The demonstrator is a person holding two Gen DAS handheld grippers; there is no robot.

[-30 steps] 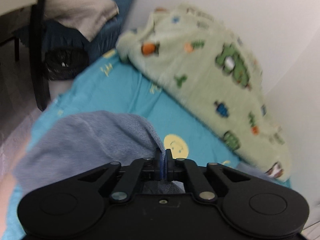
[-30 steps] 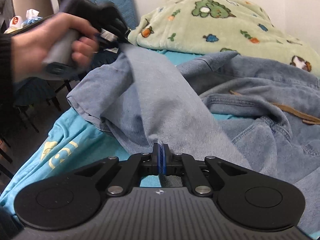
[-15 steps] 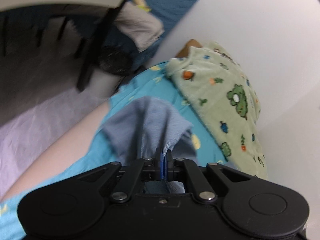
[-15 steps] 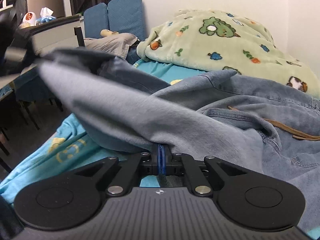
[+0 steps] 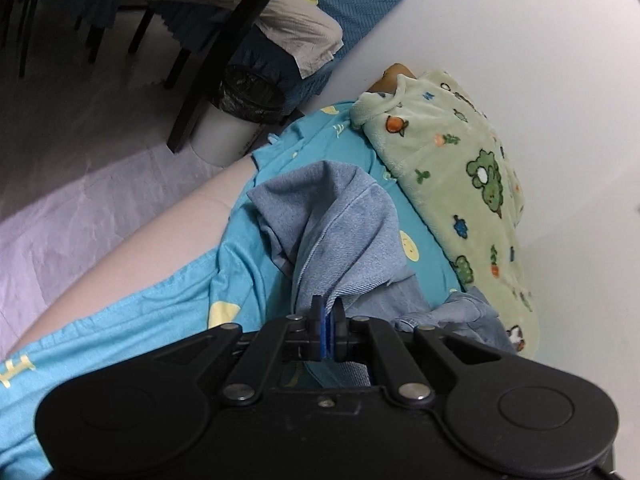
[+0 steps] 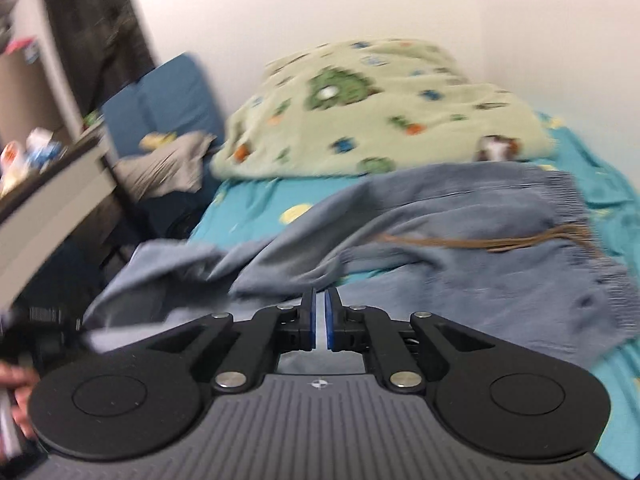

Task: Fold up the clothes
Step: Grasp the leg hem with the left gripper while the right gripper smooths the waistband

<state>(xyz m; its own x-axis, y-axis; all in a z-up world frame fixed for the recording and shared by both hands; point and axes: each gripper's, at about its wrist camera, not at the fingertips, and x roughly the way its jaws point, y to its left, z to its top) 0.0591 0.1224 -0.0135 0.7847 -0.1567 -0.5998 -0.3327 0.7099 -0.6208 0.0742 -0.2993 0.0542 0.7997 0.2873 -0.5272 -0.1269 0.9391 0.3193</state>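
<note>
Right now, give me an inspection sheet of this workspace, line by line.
Surface: bed under a turquoise sheet with yellow prints, rumpled.
Job's things: blue denim garment with a brown drawstring, spread unfolded across the sheet; one end bunched and lifted.
Clutter: green cartoon-print blanket heaped along the wall.
Grippers: left gripper shut on the denim garment; right gripper slightly open, with the denim just beyond its tips, grip unclear through blur.
Cables: nothing seen.
Surroundings: white wall, blue chair draped with beige cloth, black bin on the floor, desk edge, a hand at the right view's lower left.
</note>
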